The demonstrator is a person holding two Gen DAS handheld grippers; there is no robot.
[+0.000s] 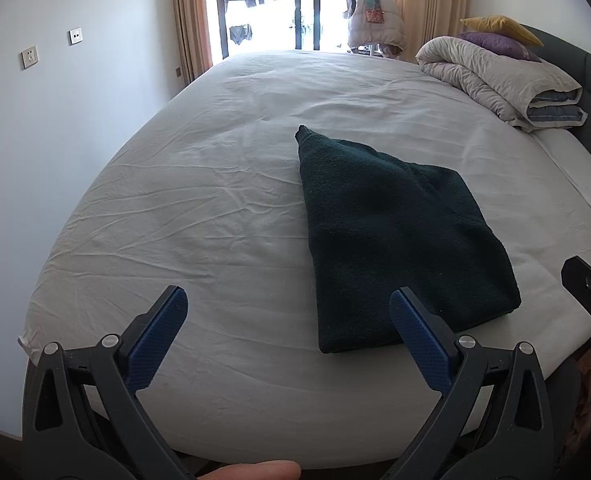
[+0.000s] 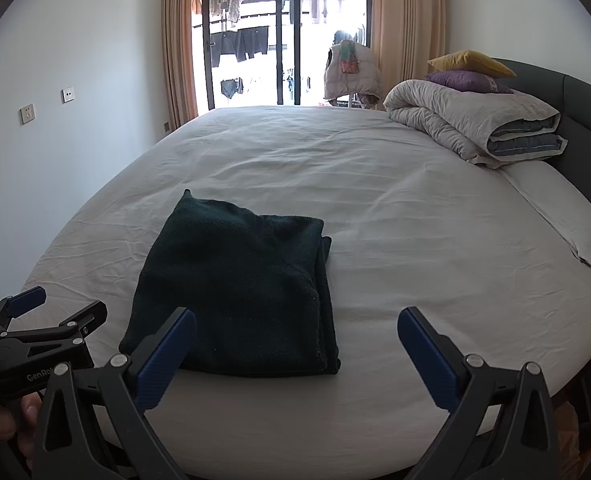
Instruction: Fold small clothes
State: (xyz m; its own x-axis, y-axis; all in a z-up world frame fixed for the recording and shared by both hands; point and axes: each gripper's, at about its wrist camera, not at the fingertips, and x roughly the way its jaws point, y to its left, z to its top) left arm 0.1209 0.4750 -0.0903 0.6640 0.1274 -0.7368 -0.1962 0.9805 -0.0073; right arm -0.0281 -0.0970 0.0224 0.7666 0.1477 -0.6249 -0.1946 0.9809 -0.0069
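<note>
Dark-green garment already sits folded on the bed; left gripper and right gripper, near it, spread empty, so looks basically done.

Rolled duvet under two pillows on bed.

1. Your left tongs are spread wide, blue pads facing each other, nothing between them; a fingertip of yours shows at the bottom edge.
2. Your right tongs gape just as wide, empty; both point forward, side by side; your left hand grips its handle.
</note>
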